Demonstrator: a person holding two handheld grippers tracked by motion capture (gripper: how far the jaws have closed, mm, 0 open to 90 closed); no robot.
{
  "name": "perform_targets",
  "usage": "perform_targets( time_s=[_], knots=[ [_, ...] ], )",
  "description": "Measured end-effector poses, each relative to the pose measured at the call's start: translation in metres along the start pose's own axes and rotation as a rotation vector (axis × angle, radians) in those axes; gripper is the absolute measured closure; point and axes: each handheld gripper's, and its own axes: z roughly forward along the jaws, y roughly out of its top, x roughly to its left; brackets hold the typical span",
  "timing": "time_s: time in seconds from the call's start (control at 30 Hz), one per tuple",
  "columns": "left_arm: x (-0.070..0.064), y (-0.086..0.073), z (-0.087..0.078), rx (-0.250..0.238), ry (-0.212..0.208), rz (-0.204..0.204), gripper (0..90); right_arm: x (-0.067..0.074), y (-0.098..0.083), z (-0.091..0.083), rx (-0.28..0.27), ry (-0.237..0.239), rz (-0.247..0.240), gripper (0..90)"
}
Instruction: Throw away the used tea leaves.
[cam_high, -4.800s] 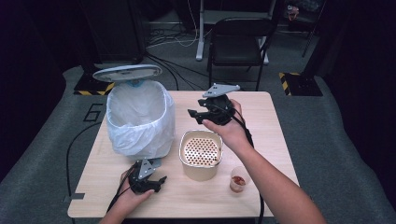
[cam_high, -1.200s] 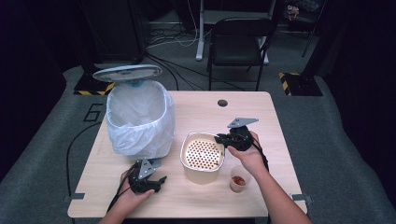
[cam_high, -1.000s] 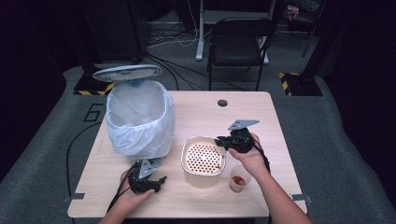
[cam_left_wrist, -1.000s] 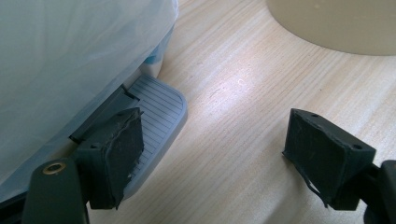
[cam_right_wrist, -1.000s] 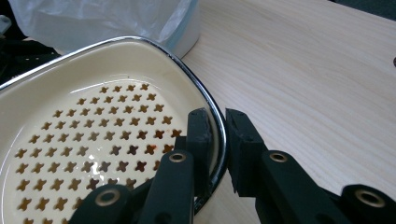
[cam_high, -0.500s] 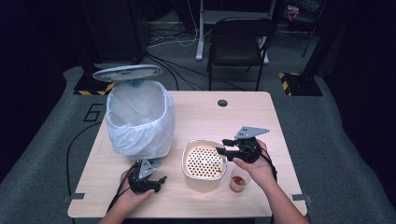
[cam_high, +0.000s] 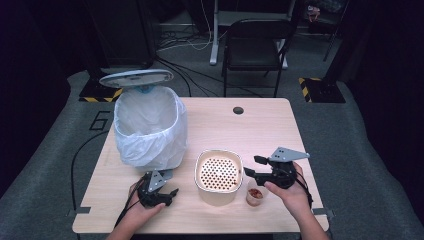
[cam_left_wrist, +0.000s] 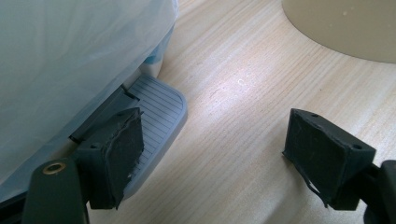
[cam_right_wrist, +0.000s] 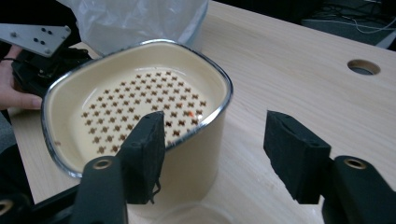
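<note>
Right tool (cam_high: 254, 167), jaws apart, we hold beside the perforated basket (cam_high: 218, 175), seemingly approaching its rim; left tool (cam_left_wrist: 219, 154), also apart, rests by the bin pedal (cam_left_wrist: 156, 105).

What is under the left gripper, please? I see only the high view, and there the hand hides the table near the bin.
Observer: In the left gripper view, the grey ribbed pedal of the bin lies just beyond the left gripper, beside one of its jaws.
Operator: Are the jaws closed on this pedal?
Observer: No, they stand wide open with bare table between them.
Operator: And the perforated container, does it hold something?
Observer: The right gripper view shows the cream container nearly empty; one small reddish speck lies on its perforated floor.
Operator: Does the right gripper hold it?
Observer: No, the right gripper is open, one jaw over the rim.
</note>
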Motion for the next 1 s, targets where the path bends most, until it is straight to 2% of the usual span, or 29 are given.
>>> perform_targets(
  time_s=[0.13,0.27,0.6,0.73,1.0],
  knots=[
    [0.000,0.000,0.000,-0.006,0.007,-0.001,19.4,-0.004,-0.013,-0.007,0.013,-0.029,0.022,27.9],
    [0.000,0.000,0.000,-0.004,0.004,-0.001,19.4,-0.008,-0.024,-0.010,0.013,-0.036,0.045,23.1],
    [0.000,0.000,0.000,0.000,0.000,0.000,19.4,-0.002,-0.038,-0.006,0.004,-0.002,0.004,15.5],
    [0.000,0.000,0.000,-0.001,0.002,0.000,19.3,0.002,-0.046,-0.003,0.015,0.024,-0.006,14.1],
    [0.000,0.000,0.000,-0.002,0.002,0.000,19.3,0.005,-0.057,0.003,0.049,0.026,-0.014,13.8]
  ],
)
